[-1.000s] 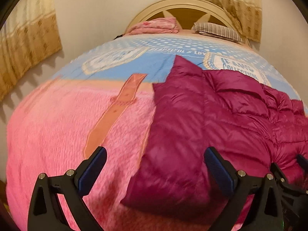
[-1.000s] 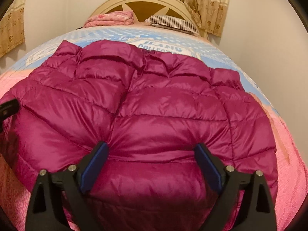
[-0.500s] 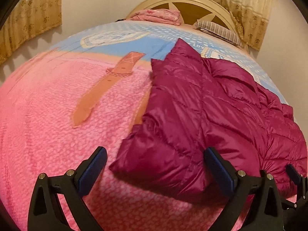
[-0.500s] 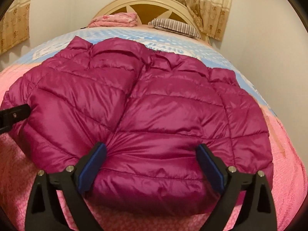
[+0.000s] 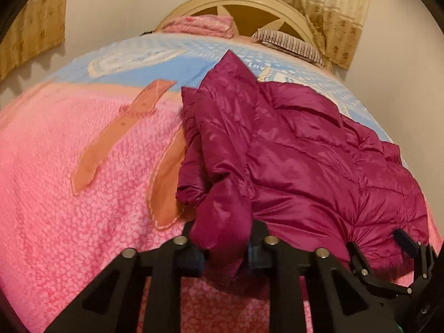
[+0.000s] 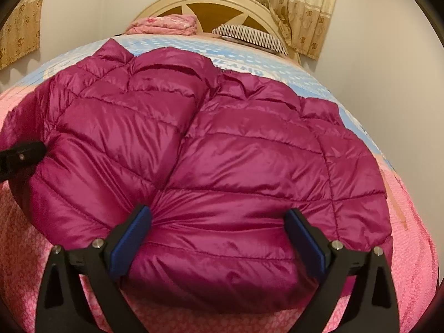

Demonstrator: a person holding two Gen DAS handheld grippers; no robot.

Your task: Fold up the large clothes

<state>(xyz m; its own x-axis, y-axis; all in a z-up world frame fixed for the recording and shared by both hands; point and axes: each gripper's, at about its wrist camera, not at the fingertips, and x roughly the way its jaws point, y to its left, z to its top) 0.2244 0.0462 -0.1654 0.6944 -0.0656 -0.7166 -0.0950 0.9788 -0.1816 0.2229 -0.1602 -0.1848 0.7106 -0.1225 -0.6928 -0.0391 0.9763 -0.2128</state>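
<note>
Left gripper [image 5: 222,252] pinches the near hem corner of the magenta puffer jacket [image 6: 211,149]; right gripper [image 6: 219,238] straddles the hem, fingers wide.

The jacket lies spread on the bed [image 5: 69,194] ahead of both pairs of fingers. The slick, puffy shell could slip from the left pinch if pulled, and the right fingers, closing now, may catch only a shallow fold.

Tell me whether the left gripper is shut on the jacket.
Shut on it: the left gripper has a bunch of the magenta jacket pinched between its closed fingers, the fabric pulling up from the bed.
</note>
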